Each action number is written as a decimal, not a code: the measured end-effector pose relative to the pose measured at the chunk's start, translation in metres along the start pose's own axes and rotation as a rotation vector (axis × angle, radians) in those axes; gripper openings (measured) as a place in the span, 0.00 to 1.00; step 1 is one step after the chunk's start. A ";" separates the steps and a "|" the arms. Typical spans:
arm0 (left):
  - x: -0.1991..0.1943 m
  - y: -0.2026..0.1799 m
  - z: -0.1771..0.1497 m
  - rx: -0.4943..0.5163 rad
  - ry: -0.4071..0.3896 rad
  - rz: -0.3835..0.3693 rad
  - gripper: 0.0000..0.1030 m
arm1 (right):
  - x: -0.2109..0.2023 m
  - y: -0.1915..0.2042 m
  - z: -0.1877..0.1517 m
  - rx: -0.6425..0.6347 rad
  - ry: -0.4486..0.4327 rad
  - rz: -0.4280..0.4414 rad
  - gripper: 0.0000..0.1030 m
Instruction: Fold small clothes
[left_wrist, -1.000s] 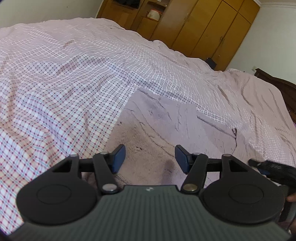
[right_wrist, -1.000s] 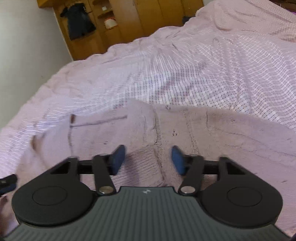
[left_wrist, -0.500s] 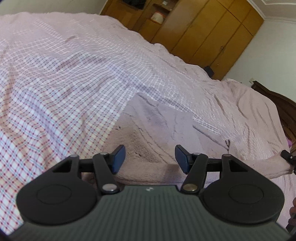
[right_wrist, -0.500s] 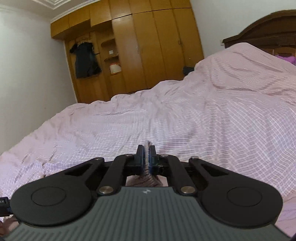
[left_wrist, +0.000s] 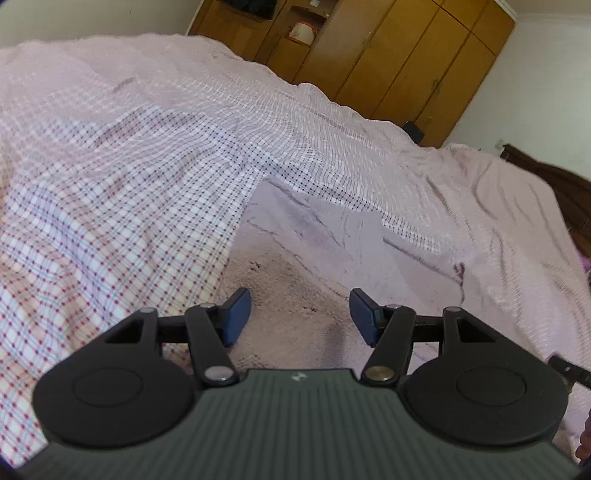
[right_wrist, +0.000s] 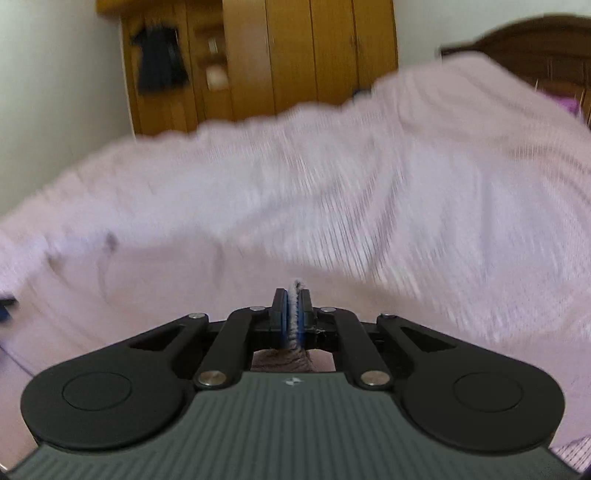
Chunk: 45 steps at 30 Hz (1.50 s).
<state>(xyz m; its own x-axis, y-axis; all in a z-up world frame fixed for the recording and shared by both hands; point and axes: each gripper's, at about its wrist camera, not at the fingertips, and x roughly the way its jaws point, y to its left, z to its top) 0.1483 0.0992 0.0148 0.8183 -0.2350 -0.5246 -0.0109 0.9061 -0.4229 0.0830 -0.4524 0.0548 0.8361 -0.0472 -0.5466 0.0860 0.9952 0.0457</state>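
A pale pink fleecy garment lies flat on the checked bedsheet. My left gripper hovers over its near part, open, with nothing between its blue pads. In the right wrist view the garment spreads to the left, blurred. My right gripper is shut on a fold of the garment's edge, which sticks up between the blue pads. The right gripper's tip shows at the right edge of the left wrist view.
The bed fills both views. Wooden wardrobes stand along the far wall, with a dark garment hanging on them. A dark wooden headboard is at the right.
My right gripper closed on the garment's edge and has moved sideways and lifted with it; its view is now blurred. The left gripper has stayed open over the garment.
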 end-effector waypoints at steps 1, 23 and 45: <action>0.001 -0.003 -0.002 0.016 -0.002 0.011 0.61 | 0.007 -0.005 -0.004 0.006 0.027 -0.006 0.04; -0.032 -0.073 -0.033 0.297 -0.070 0.271 0.60 | -0.011 0.025 -0.035 -0.093 -0.013 -0.082 0.73; 0.007 -0.324 -0.185 0.581 -0.097 -0.303 0.61 | -0.109 -0.215 -0.103 0.152 -0.093 -0.556 0.83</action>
<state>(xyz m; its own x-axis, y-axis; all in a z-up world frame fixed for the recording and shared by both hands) 0.0513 -0.2612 0.0119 0.7846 -0.5011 -0.3652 0.5175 0.8536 -0.0596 -0.0821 -0.6526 0.0182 0.6865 -0.5734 -0.4470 0.5968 0.7956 -0.1039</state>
